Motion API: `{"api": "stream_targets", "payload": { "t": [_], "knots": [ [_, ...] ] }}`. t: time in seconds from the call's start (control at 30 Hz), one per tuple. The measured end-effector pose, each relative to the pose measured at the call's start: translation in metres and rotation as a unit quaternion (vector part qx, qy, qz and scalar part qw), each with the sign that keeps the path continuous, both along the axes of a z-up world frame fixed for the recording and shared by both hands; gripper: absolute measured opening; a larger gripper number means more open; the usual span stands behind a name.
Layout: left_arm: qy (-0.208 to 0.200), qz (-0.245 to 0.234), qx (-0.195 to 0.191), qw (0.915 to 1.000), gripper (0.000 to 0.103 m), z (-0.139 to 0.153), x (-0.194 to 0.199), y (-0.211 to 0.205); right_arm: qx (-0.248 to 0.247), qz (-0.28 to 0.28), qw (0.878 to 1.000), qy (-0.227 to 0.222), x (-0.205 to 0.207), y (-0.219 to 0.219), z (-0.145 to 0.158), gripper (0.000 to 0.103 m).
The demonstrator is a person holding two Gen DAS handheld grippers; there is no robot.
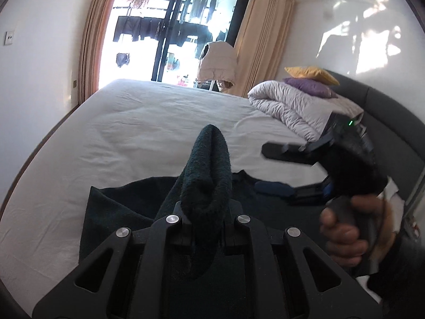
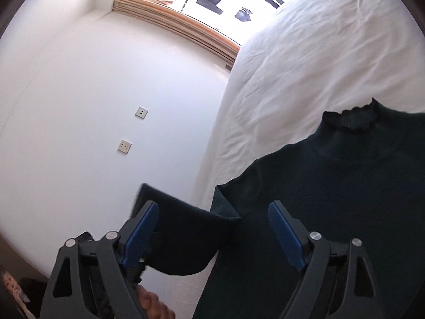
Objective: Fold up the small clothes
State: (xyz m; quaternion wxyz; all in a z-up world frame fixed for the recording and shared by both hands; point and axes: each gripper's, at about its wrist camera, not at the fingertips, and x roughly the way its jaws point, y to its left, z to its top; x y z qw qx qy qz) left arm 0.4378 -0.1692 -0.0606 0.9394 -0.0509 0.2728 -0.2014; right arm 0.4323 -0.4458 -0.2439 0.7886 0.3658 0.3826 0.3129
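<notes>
The left gripper (image 1: 205, 212), low centre of the left wrist view, is pinched tight on a bunched part of the dark green sweater (image 2: 332, 186), which stands up in a soft peak between its jaws. The right gripper (image 2: 215, 234) has its blue pads (image 2: 142, 234) spread wide with nothing pressed between them; a flap of the knit lies in the gap but hangs free. The rest of the sweater lies flat on the white bed sheet (image 2: 292, 61) in the lower right of the right wrist view, its frilled collar toward the upper right. A sleeve or side fold seems to be under way. Next, the held part likely needs carrying across the body and laying down flat, while the free gripper takes a fresh hold.
</notes>
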Motion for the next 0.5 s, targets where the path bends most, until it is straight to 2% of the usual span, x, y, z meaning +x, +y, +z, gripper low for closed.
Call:
{"api": "stream_targets", "payload": {
  "t": [0.1, 0.13, 0.17, 0.3, 0.4, 0.5],
  "knots": [
    [-0.018, 0.002, 0.072, 0.9972, 0.01, -0.035, -0.013, -0.024, -0.016, 0.033, 0.999, -0.008, -0.003, 0.015, 0.006, 0.092],
    [-0.026, 0.002, 0.099, 0.9948, 0.01, -0.05, -0.022, -0.018, -0.025, 0.042, 0.999, -0.006, -0.006, 0.015, 0.01, 0.092],
    [-0.036, 0.001, 0.124, 0.9917, 0.01, -0.057, -0.025, -0.03, -0.039, 0.052, 0.998, -0.003, -0.005, 0.021, 0.008, 0.092],
    [-0.072, 0.0, 0.221, 0.9725, 0.01, -0.095, -0.046, -0.068, -0.064, 0.066, 0.995, 0.028, -0.012, 0.021, -0.008, 0.091],
    [-0.09, 0.001, 0.277, 0.9568, 0.01, -0.117, -0.05, -0.091, -0.068, 0.063, 0.995, 0.045, -0.013, 0.016, -0.018, 0.082],
    [-0.111, -0.001, 0.316, 0.9422, 0.01, -0.124, -0.047, -0.091, -0.069, 0.067, 0.994, 0.057, -0.012, 0.012, -0.022, 0.072]
  ]
}}
